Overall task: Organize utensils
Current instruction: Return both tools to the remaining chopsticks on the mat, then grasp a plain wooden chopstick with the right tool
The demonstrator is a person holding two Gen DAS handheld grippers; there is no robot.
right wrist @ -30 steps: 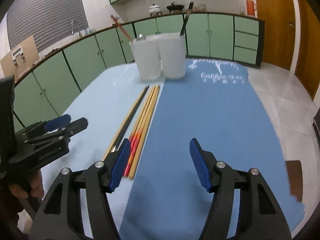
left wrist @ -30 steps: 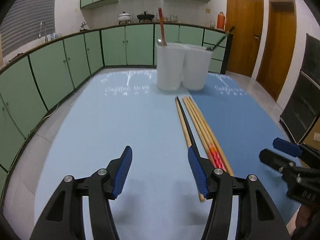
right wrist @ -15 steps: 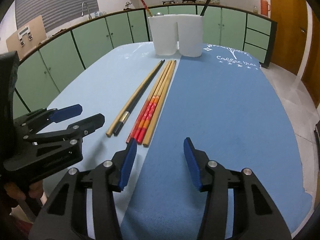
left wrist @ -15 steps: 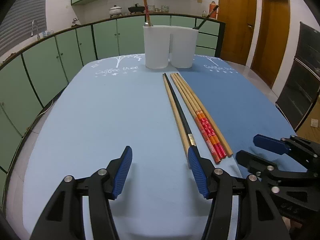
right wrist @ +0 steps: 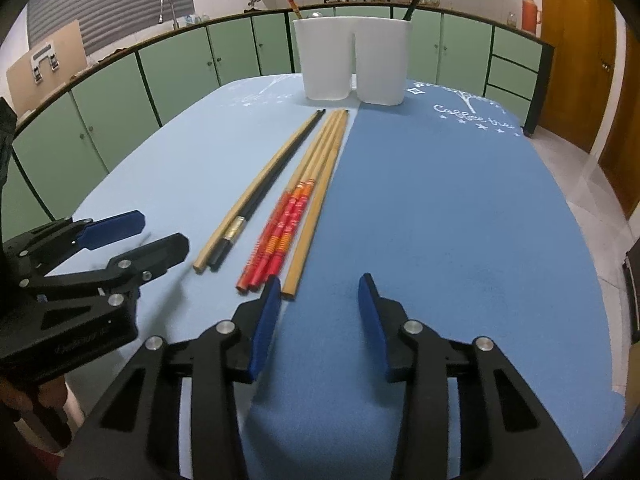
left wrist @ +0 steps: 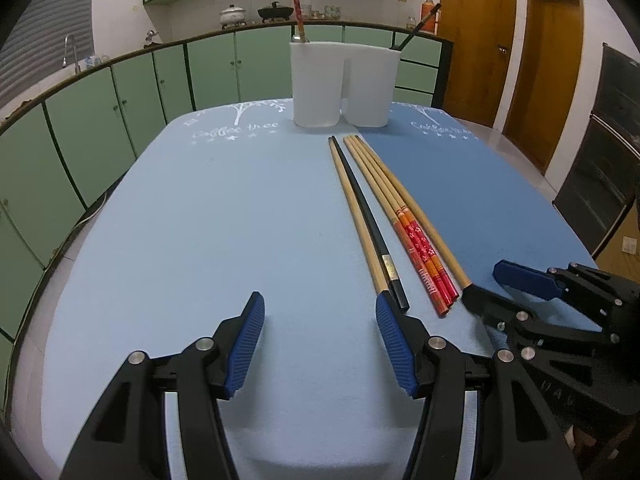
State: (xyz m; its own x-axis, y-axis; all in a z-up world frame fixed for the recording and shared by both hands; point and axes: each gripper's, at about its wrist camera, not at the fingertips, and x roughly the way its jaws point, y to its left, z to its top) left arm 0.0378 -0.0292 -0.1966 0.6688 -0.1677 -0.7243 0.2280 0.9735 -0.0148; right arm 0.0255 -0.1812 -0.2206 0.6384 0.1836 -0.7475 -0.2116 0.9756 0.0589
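Two-tone blue table [left wrist: 224,216] in green-cabinet kitchen [left wrist: 132,92].
Wooden chopsticks [right wrist: 308,184] lie before white twin-compartment holder [left wrist: 340,82]; left gripper [left wrist: 320,336] and right gripper [right wrist: 318,308] jaws spread, empty.

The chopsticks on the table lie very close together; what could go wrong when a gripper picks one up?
The chopsticks lie side by side, some touching, so the open right gripper may pinch two or nudge neighbours. The left gripper hovers close and could collide. The white holder looks light; inserting could tip it.
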